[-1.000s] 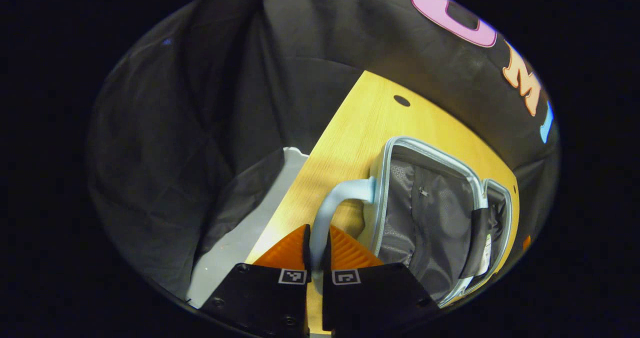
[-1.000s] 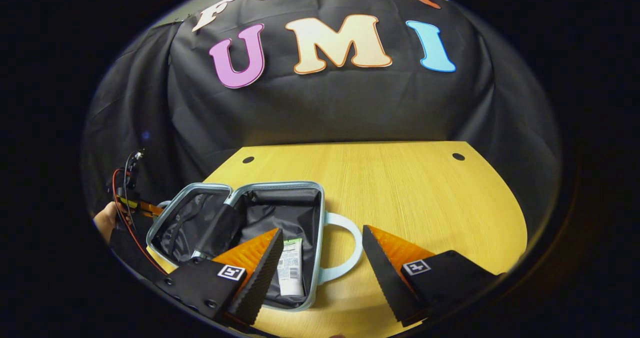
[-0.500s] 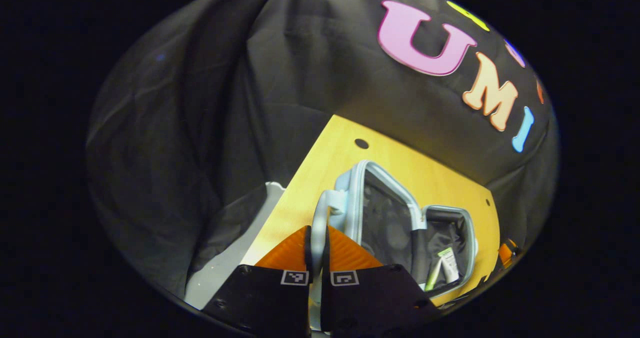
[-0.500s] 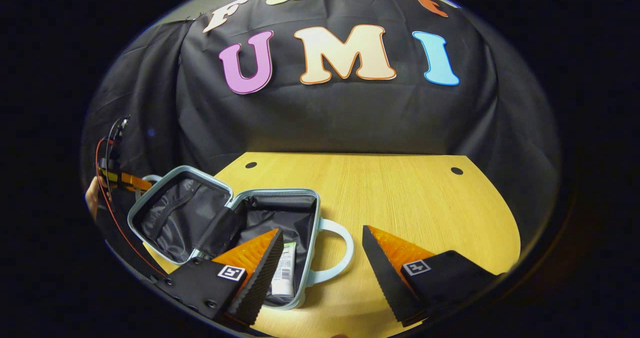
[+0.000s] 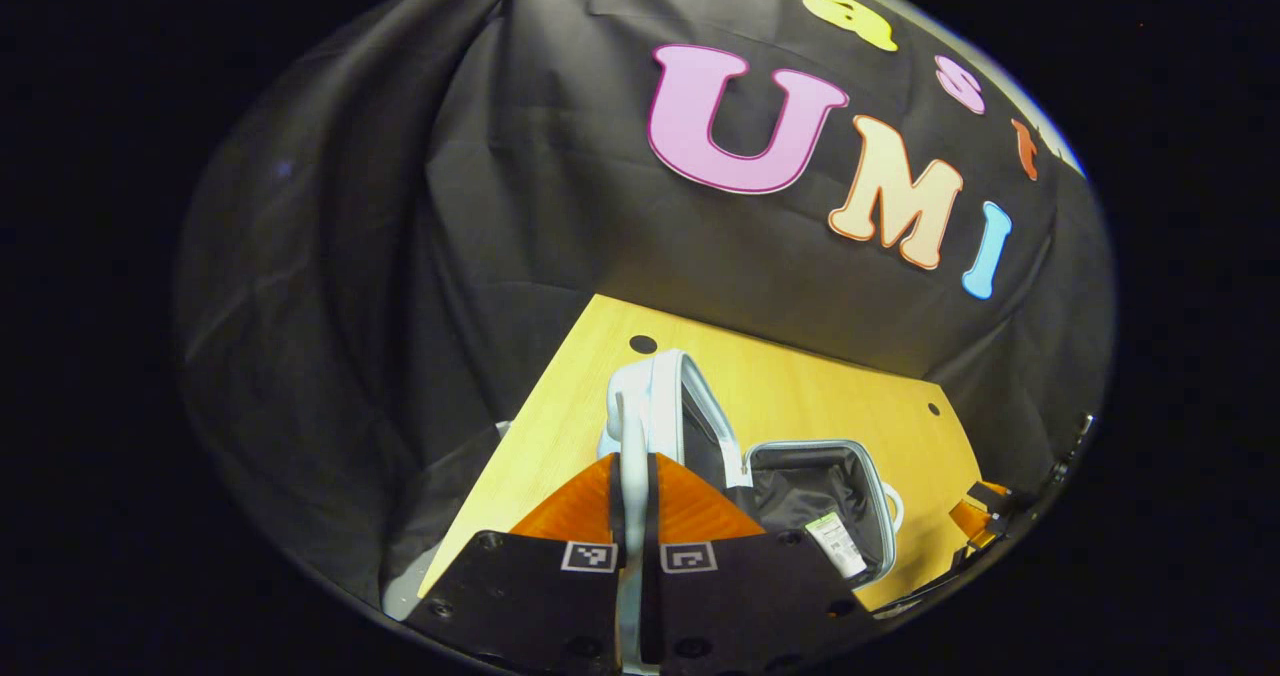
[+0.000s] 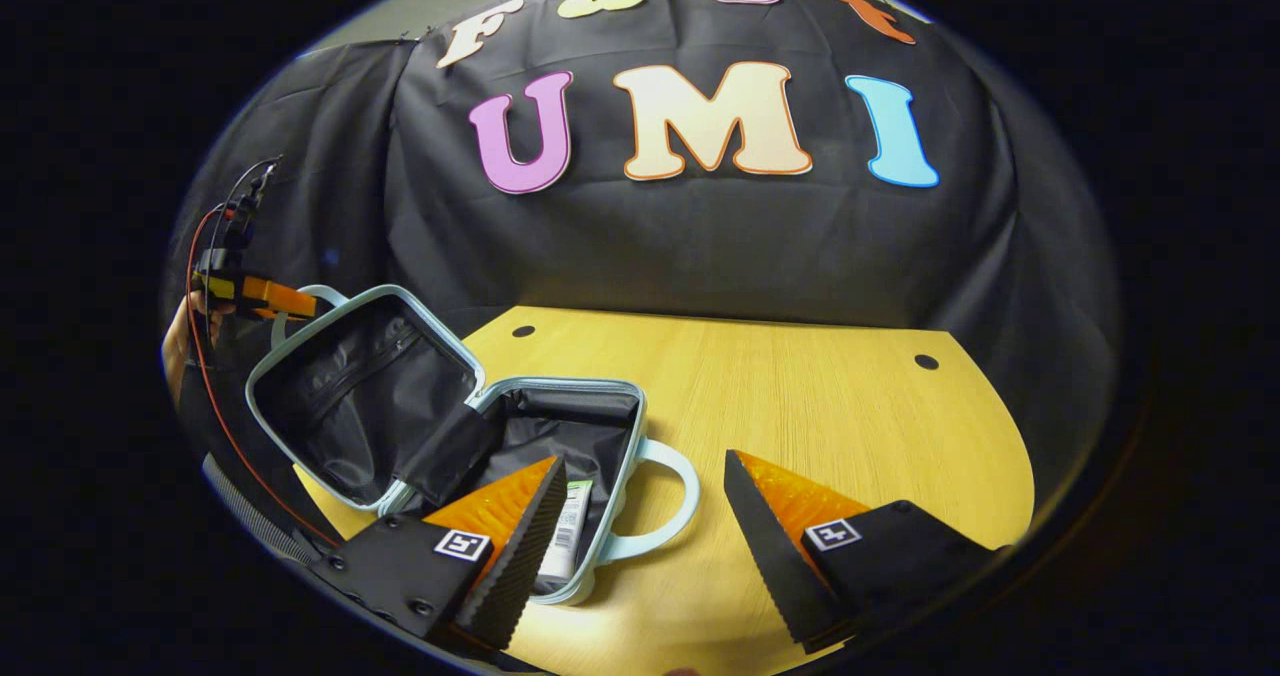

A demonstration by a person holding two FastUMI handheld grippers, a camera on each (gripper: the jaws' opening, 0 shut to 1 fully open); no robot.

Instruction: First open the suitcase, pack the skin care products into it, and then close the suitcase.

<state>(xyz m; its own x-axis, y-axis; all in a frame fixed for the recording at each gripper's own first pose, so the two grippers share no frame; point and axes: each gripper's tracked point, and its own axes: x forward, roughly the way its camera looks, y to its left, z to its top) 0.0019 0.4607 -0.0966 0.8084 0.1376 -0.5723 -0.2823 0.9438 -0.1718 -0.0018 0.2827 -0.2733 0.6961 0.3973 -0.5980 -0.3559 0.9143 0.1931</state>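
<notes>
- The suitcase [image 6: 450, 426] lies open near the front left of the wooden table [image 6: 820, 406]; its lower half sits flat on the wood and its lid [image 6: 350, 396] stands tilted up on the left, showing dark lining.
- The table runs back to the black cloth wall [image 6: 700, 246].
- In the right gripper view, my left gripper [image 6: 255, 296] sits at the lid's far edge, with a hand [image 6: 178, 341] behind it.
- In the left gripper view, my left gripper [image 5: 632, 486] is clenched on the lid's pale handle [image 5: 628, 436], both fingers pressing it.
- My right gripper [image 6: 640, 516] hangs spread wide above the lower half's handle [image 6: 655, 506], grasping nothing.
- A tube of skin care cream [image 6: 568, 536] lies inside the lower half, partly hidden behind one of my right fingers [image 6: 510, 546].
</notes>
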